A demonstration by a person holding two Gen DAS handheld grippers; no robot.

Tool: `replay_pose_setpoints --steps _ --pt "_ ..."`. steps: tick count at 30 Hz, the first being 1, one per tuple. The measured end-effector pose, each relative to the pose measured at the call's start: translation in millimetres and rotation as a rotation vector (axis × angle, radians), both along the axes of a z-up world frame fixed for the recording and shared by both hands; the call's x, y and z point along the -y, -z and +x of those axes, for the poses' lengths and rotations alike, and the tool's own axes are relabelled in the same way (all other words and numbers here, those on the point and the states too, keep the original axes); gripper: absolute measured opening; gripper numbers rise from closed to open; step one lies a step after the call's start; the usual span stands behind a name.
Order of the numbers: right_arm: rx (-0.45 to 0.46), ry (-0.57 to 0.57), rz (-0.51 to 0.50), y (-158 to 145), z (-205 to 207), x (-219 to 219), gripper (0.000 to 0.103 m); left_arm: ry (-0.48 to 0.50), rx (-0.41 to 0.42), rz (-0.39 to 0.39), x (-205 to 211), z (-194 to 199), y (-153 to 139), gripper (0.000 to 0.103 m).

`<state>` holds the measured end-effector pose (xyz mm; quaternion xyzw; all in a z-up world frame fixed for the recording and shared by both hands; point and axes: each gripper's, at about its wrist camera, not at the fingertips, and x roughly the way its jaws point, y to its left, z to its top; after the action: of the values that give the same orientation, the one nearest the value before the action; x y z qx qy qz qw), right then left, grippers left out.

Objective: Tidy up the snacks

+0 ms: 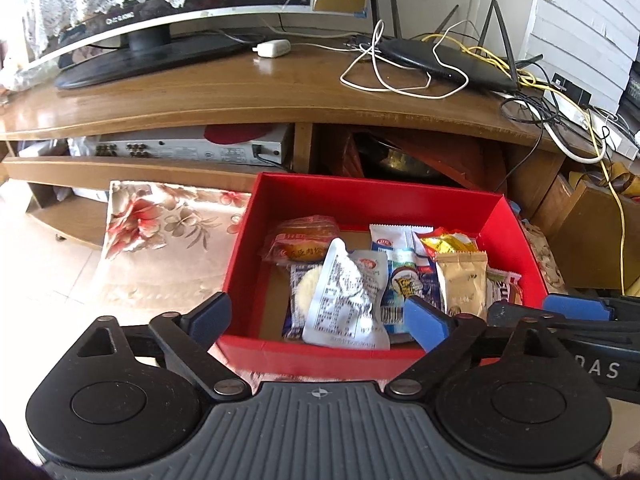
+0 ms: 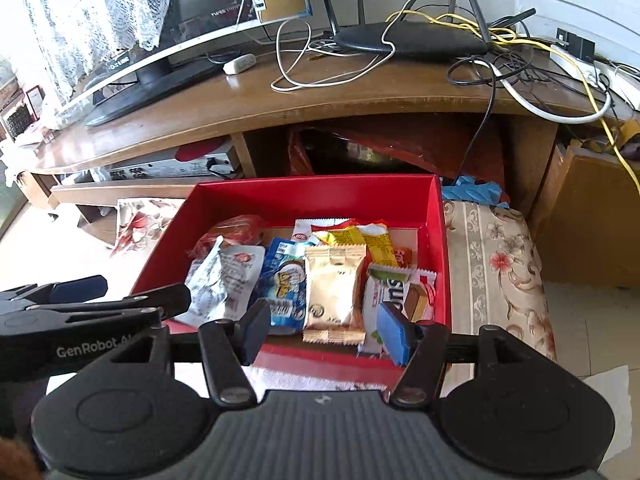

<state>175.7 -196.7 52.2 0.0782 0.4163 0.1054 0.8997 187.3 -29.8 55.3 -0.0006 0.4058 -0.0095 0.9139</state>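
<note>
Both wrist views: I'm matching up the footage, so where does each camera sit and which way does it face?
Left wrist: sits on the left gripper, looking forward and down into the red box of snacks; its own open fingers show, with the right gripper at the right edge.
Right wrist: sits on the right gripper, facing the same box from its right; its own open fingers show, with the left gripper at the left.
Shared: box, gold packet, router.
</note>
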Motion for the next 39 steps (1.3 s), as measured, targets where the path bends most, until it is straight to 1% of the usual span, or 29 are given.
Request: replay_pose_setpoints --steps 3,7,18,25,39 --pt "0.000 0.002 0.008 -0.4 -11.5 1.3 0.059 -0.002 0.005 0.013 -1.6 -9.8 -0.1 0.101" --pt "-0.003 0.009 0.016 -0.6 -24.8 3.7 0.060 -0.006 0.011 0.015 -4.8 -22.4 -0.5 0.103" --pt "-0.029 0.024 0.007 7.9 -54.1 5.9 0.061 -0.004 -0.012 0.042 -4.5 -53.2 10.2 0.103" --pt "-0.044 0.025 0.005 13.2 -71.7 4.4 0.062 -0.011 -0.026 0.017 -5.7 -72.2 13.1 0.103" --pt "-0.056 0.026 0.004 16.7 -105.8 3.3 0.063 -0.002 -0.053 0.031 -5.6 -107.2 19.9 0.103"
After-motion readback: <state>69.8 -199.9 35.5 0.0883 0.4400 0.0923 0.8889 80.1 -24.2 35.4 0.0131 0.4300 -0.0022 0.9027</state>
